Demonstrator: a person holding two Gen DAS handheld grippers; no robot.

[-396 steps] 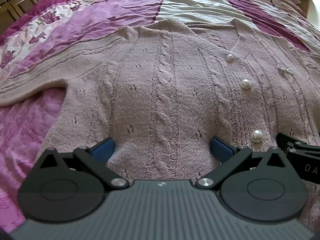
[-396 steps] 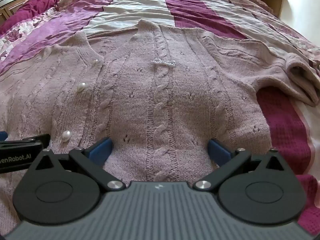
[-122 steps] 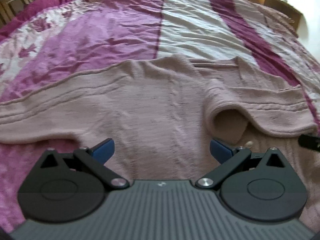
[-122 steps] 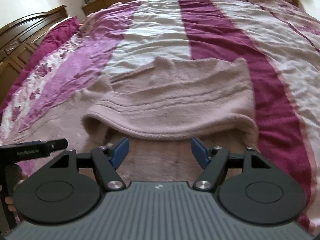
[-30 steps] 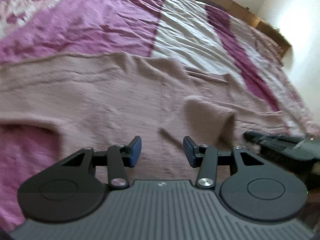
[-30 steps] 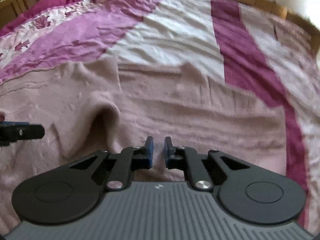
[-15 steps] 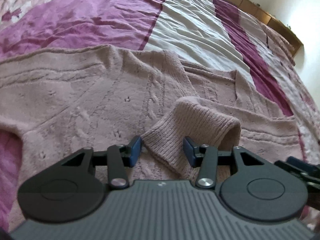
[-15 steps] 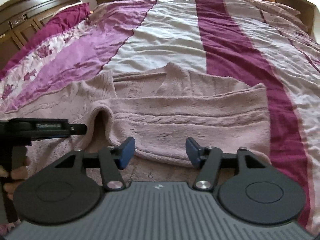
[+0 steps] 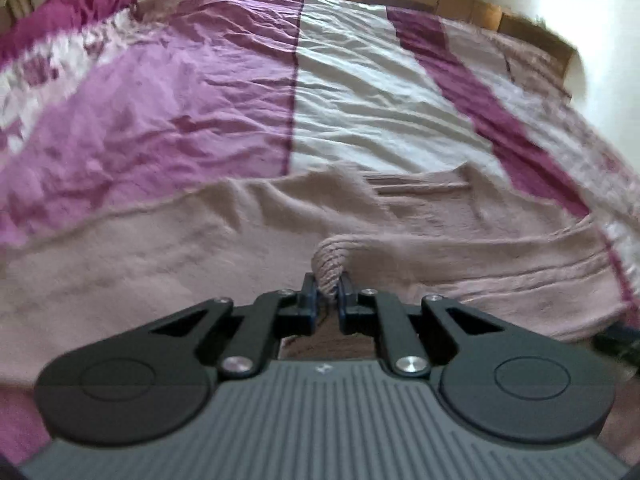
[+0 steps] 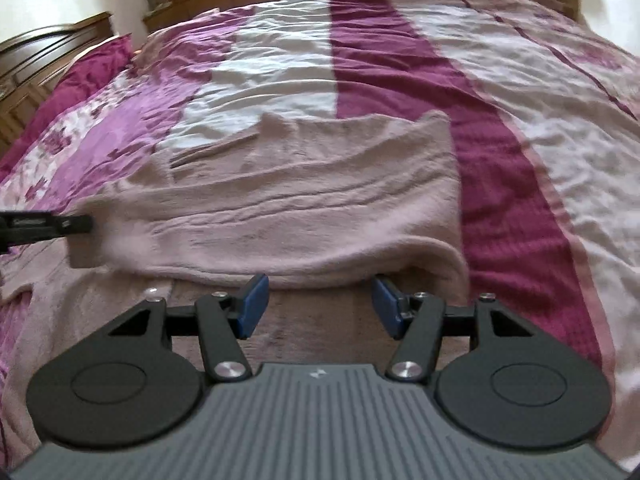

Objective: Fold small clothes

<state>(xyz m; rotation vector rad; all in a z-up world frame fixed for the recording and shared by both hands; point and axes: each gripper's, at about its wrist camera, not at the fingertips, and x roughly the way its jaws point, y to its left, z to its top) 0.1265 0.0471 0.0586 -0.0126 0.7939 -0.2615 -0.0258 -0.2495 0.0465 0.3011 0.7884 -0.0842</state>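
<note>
Fingers of the left gripper [image 9: 327, 294], apart half a second ago, now pinch the cardigan's cuff [image 9: 330, 264] at lower centre. Right gripper [image 10: 318, 304] stays spread, the folded sleeve [image 10: 280, 220] just above its fingers.

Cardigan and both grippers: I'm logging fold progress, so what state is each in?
Cardigan: lying on the bed, one sleeve folded across the body.
Sleeve cuff: lifted, pinched.
Left gripper: shut on the sleeve cuff.
Right gripper: open, holding nothing.
Bedspread: spread out, wrinkled.
</note>
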